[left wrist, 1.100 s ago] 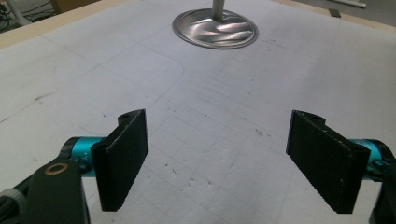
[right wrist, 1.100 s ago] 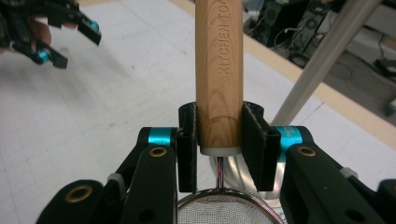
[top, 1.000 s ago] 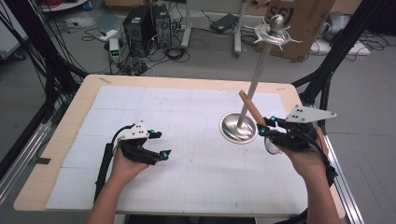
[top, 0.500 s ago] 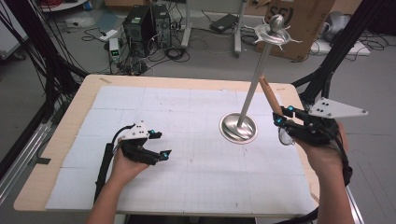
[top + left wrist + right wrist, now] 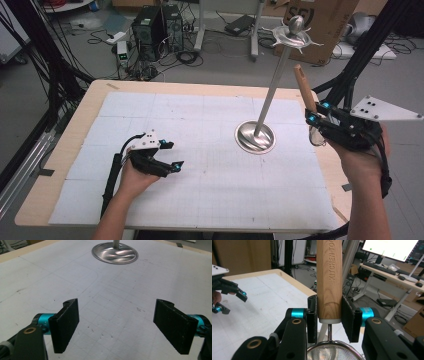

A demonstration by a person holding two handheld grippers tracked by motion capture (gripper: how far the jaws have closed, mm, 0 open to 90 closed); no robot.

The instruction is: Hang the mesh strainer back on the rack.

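A small strainer with a wooden handle (image 5: 304,87) stands nearly upright at the table's right edge, and my right gripper (image 5: 320,117) is shut on the handle's lower end. In the right gripper view both pads clamp the handle (image 5: 329,277) just above the mesh bowl (image 5: 332,352). A metal stand has its round base (image 5: 255,136) on the white mat, and its pole leans up to a hooked top (image 5: 295,31) just left of the handle tip. My left gripper (image 5: 170,155) rests open on the mat at the left, with nothing between its pads (image 5: 67,323) and facing the base (image 5: 114,253).
The white gridded mat (image 5: 200,125) covers the wooden table. Black frame struts (image 5: 365,45) rise at the back right, close to my right hand. Computers, cables and a cardboard box (image 5: 330,20) lie on the floor beyond the far edge.
My right gripper has lifted the strainer up and to the right, away from the stand's base, and the handle has swung more upright. The left gripper has stayed put.
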